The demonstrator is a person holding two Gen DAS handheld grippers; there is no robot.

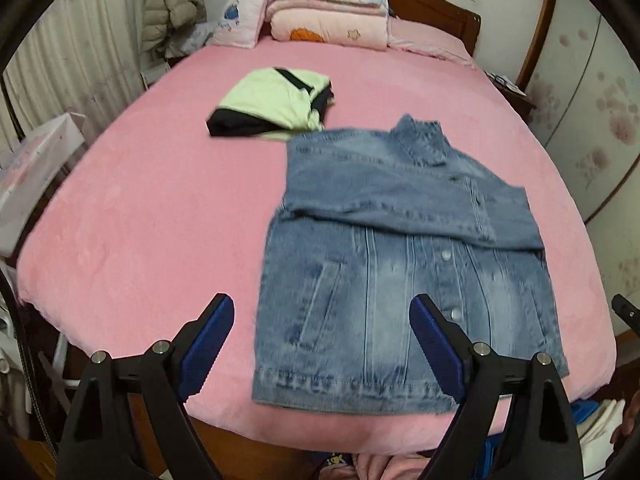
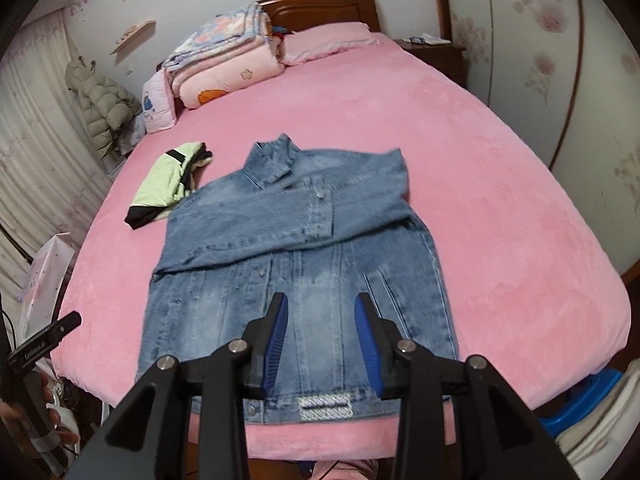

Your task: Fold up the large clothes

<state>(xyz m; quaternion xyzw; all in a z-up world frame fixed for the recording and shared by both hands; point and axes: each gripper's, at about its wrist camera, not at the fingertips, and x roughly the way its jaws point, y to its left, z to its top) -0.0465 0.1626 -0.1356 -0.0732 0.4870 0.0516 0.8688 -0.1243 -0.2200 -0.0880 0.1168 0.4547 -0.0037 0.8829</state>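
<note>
Pink bedspread (image 2: 500, 184) fills both views, wide open to the right and far side. My denim jacket (image 2: 304, 248) lies near the bed's near edge, sleeves folded across, its woven hem label (image 2: 325, 405) too blurred to read. Left gripper (image 1: 322, 322) spread wide, holding nothing. Right gripper (image 2: 321, 312) partly parted, empty, above the hem. Folded green top (image 1: 276, 102) sits just beyond the jacket's far left corner.

1. We see a pink bed sheet (image 1: 160, 200) covering the bed.
2. A stack of folded quilts (image 1: 328, 8) sits by the wooden headboard (image 2: 320, 6), a pink pillow (image 2: 324, 42) beside it.
3. A puffy beige coat (image 2: 106, 110) hangs near the curtain (image 1: 76, 64).
4. A nightstand (image 2: 436, 54) stands beside the bed.
</note>
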